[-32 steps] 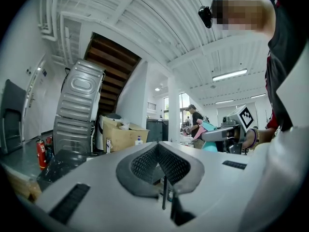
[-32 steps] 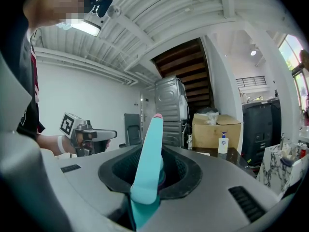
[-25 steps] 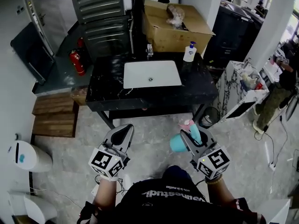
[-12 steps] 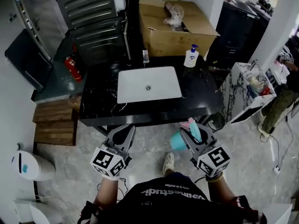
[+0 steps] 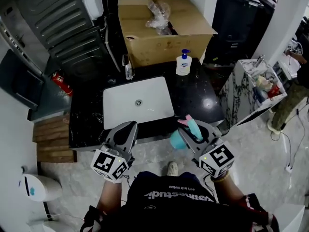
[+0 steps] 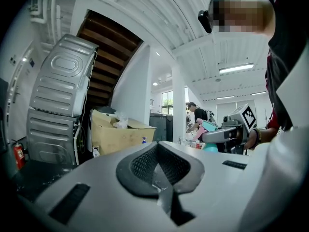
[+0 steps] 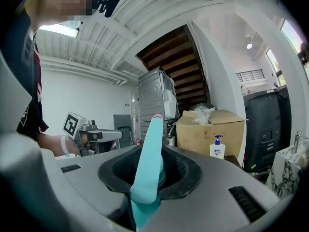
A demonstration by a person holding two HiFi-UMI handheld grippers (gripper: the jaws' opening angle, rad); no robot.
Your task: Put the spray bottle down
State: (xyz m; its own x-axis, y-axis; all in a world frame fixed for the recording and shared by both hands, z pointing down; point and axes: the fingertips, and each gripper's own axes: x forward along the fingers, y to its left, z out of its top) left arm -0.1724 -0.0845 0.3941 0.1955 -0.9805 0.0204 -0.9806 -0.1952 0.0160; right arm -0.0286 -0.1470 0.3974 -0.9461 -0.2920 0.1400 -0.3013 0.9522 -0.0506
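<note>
The spray bottle point(image 5: 179, 140) is teal with a pink nozzle, and my right gripper point(image 5: 192, 129) is shut on its neck. It hangs over the front edge of the black marble counter point(image 5: 198, 98). In the right gripper view the bottle's teal head point(image 7: 147, 163) stands up between the pads of the right gripper point(image 7: 154, 151). My left gripper point(image 5: 126, 128) is shut with nothing in it, level beside the right one, at the counter's front edge before the white sink point(image 5: 137, 105). From the left gripper point(image 6: 158, 149) view, the bottle point(image 6: 208, 126) shows at the right.
A soap pump bottle point(image 5: 183, 63) stands at the counter's back, in front of a cardboard box point(image 5: 164, 33). A marble-patterned cabinet point(image 5: 246, 88) and a person point(image 5: 294, 91) are at the right. A fire extinguisher point(image 5: 62, 83), wooden steps point(image 5: 50, 139) and a white bin point(image 5: 38, 187) are at the left.
Both grippers have moved forward from the floor area to the counter's front edge. The spray bottle has stayed in the right gripper throughout.
</note>
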